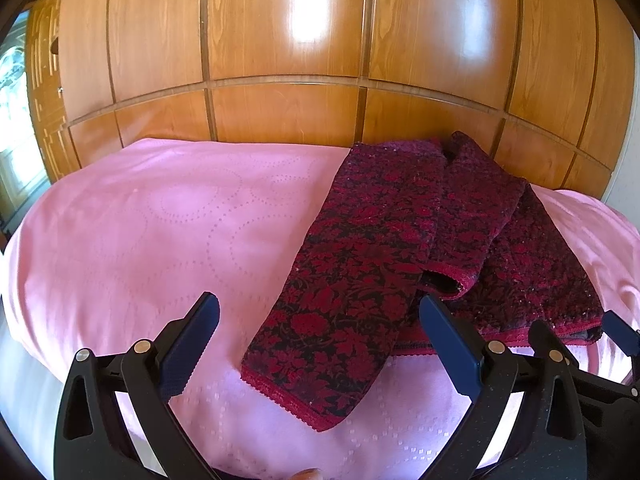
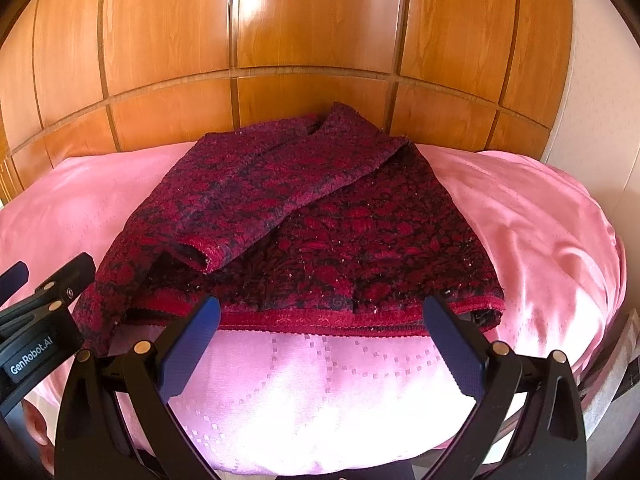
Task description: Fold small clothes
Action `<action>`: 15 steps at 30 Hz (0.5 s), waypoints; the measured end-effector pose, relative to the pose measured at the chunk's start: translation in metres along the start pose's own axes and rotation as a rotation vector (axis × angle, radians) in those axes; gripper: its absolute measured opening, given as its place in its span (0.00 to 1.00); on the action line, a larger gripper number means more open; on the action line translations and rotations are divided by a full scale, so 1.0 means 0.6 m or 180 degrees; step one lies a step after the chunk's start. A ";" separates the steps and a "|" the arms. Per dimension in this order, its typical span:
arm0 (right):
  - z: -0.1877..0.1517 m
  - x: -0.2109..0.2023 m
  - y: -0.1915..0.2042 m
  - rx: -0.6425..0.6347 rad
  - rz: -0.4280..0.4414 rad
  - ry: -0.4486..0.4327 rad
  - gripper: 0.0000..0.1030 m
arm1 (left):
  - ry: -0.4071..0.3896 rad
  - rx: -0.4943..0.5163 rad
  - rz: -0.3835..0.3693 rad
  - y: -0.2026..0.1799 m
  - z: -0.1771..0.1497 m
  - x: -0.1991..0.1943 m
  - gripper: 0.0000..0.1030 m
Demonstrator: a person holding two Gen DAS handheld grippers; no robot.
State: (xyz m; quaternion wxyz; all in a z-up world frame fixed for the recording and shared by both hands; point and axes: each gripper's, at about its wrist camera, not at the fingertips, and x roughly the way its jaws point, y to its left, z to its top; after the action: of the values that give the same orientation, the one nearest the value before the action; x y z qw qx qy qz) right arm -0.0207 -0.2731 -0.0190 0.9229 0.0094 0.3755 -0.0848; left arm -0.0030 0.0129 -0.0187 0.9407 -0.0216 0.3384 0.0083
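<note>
Lying partly folded on the pink bedspread (image 2: 520, 216), the dark red floral garment (image 2: 320, 216) is sitting toward the far edge of the bed, close to the wooden panelled wardrobe (image 2: 312, 32). One sleeve (image 2: 280, 184) is already crossing the body from about 12 o'clock down toward 7 o'clock, its cuff resting on top of the fabric. In the left wrist view a long panel of the same cloth (image 1: 340, 300) is reaching out toward 6 o'clock, well past the trimmed hem (image 2: 320, 322), so the shape is looking uneven.

By my judgement the job is sitting somewhere near its middle: a sleeve is in, but the sides and the final halving are probably remaining, and that trailing panel is likely needing to come over first.

The left tool (image 1: 320, 352) is hovering with its fingers spread wide, straddling the near end of the panel without pinching it. The right tool (image 2: 320, 352) is likewise standing wide apart and holding nothing, just short of the hem.
</note>
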 end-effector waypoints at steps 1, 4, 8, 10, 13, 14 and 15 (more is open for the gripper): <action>0.000 0.000 0.000 0.0000 0.0001 0.0000 0.98 | 0.0003 0.0003 0.0001 0.000 0.000 0.000 0.96; 0.000 -0.001 0.000 -0.0006 0.0000 -0.0012 0.98 | 0.0012 0.0002 -0.0001 -0.001 0.002 0.000 0.96; -0.001 0.000 0.003 -0.0011 0.0000 0.0004 0.98 | 0.0017 0.0004 -0.0001 -0.002 0.004 0.000 0.96; -0.002 0.000 0.005 -0.0015 -0.0003 0.0009 0.98 | 0.0019 0.0003 0.0002 -0.003 0.004 -0.001 0.96; -0.004 -0.002 0.006 -0.0018 0.0005 -0.0005 0.98 | 0.0022 -0.0002 0.0002 -0.003 0.004 -0.002 0.96; -0.004 -0.002 0.006 -0.0020 0.0009 -0.0002 0.98 | 0.0025 -0.0006 0.0005 -0.004 0.005 -0.001 0.96; -0.003 -0.002 0.006 -0.0011 0.0011 0.0000 0.98 | 0.0025 -0.0007 0.0004 -0.004 0.004 -0.002 0.96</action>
State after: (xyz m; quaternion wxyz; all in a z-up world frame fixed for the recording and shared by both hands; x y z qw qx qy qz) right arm -0.0224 -0.2695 -0.0197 0.9231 0.0084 0.3756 -0.0825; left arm -0.0023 0.0103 -0.0160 0.9394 -0.0225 0.3421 0.0092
